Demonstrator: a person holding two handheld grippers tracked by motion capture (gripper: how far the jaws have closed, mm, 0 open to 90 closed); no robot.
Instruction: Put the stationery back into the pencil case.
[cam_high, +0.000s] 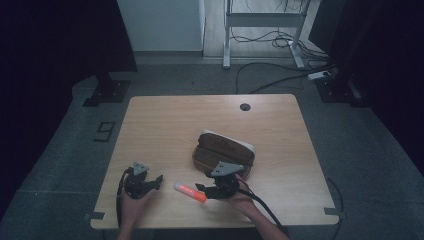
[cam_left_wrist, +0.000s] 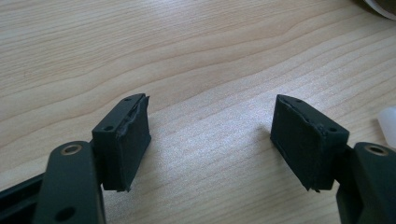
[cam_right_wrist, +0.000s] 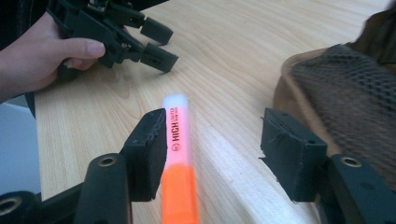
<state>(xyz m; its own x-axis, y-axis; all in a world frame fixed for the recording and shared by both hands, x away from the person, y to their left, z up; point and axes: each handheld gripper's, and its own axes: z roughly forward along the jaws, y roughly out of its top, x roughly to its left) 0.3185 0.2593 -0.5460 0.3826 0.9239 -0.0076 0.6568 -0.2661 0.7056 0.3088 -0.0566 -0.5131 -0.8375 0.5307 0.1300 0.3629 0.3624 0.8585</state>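
I count two tongs, one highlighter and one pencil case on the bench. At the left, my left tongs (cam_high: 159, 181) rest in my hand near the front edge, jaws standing wide with bare wood between them. Just right of them lies the single orange highlighter (cam_high: 190, 192), flat on the bench (cam_high: 165, 125), its pale cap toward my left tongs. My right tongs (cam_high: 200, 190) sit over its orange end, half spread; in the right gripper view the highlighter lies between the jaws, against one pad and clear of the other, so it is not gripped. Behind my right tongs lies the one brown pencil case (cam_high: 225, 150), open.

The bench is pale wood with one round cable hole (cam_high: 244, 107) near its far edge. Around it is grey floor, with cables trailing beyond.
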